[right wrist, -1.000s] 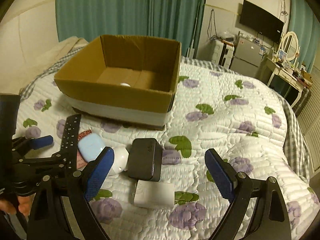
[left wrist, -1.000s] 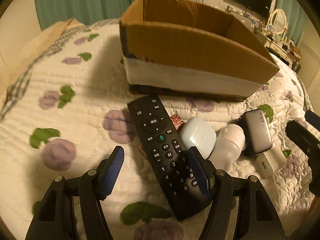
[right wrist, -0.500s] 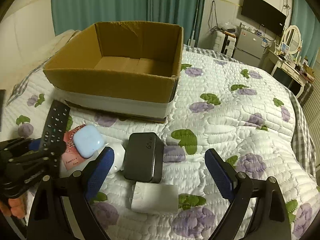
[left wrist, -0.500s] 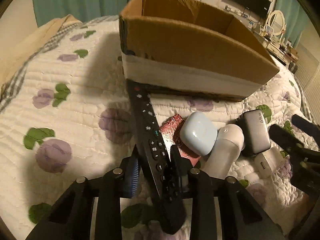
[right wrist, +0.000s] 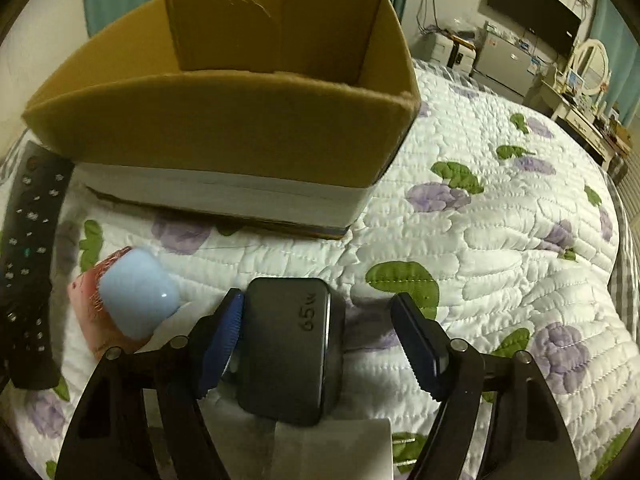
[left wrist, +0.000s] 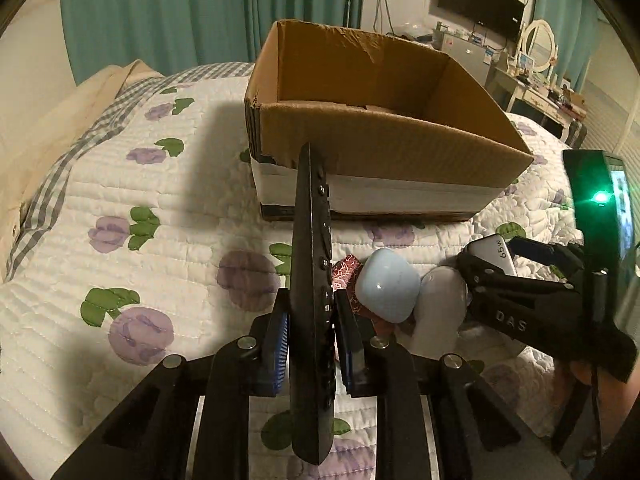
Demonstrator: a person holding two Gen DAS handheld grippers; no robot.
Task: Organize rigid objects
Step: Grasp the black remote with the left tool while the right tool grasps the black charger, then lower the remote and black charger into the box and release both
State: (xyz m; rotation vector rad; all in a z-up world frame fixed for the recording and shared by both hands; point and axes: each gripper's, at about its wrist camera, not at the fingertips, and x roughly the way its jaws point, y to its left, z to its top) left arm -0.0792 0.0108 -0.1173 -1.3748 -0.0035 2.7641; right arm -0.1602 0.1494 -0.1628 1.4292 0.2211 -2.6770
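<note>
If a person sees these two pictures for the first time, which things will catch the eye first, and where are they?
First comes the black remote control, held on edge in the shut left claw and pointing toward the big open cardboard box on the flowered quilt. Next, in the right wrist view, the dark 65W charger lies between the fingers of the open right claw, with a pale blue case to its left.

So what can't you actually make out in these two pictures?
- Box floor: the near wall of the cardboard box hides most of it in both views.
- White plug block: cut off by the bottom edge in the right wrist view.
- Remote: edge-on in the left gripper, button labels unreadable.
- White item: partly hidden behind the right gripper; its kind is unclear.
</note>
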